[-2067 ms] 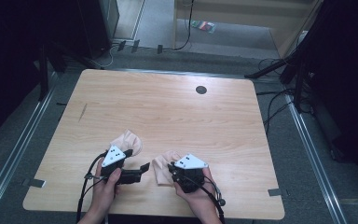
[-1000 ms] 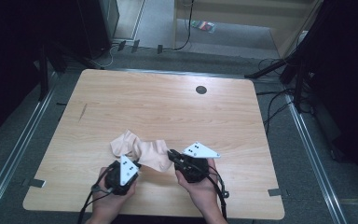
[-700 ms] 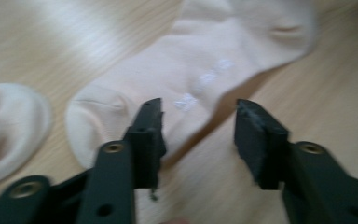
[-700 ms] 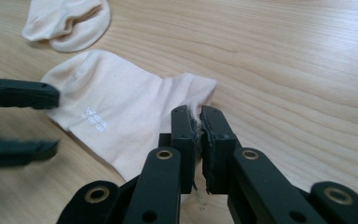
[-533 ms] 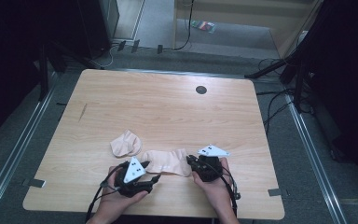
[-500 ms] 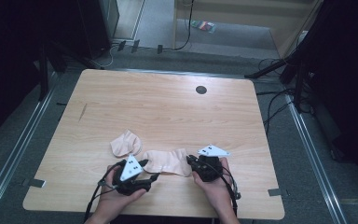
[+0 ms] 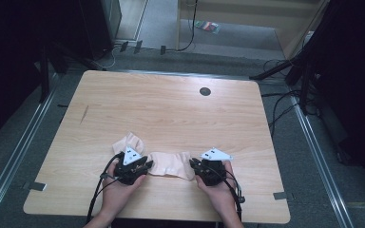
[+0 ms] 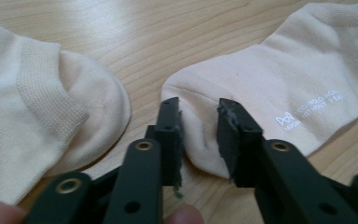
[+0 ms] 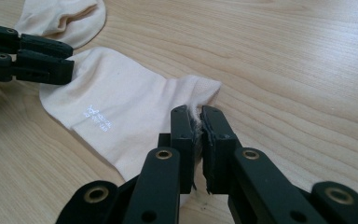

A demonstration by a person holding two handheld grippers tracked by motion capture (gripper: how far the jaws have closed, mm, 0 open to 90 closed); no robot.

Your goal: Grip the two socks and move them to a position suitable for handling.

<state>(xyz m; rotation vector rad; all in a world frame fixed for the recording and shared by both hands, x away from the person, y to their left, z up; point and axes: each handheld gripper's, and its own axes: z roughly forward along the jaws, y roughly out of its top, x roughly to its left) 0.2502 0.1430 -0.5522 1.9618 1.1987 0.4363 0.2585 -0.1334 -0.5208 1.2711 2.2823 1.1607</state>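
The cream knitted cotton sock [image 7: 170, 165] lies flat near the surface's front edge, soft, light and limp. The right tongs [image 9: 198, 122] pinch its cuff edge; the left tongs [image 8: 199, 122], just been closing, straddle its toe without clamping. Hems grip best.
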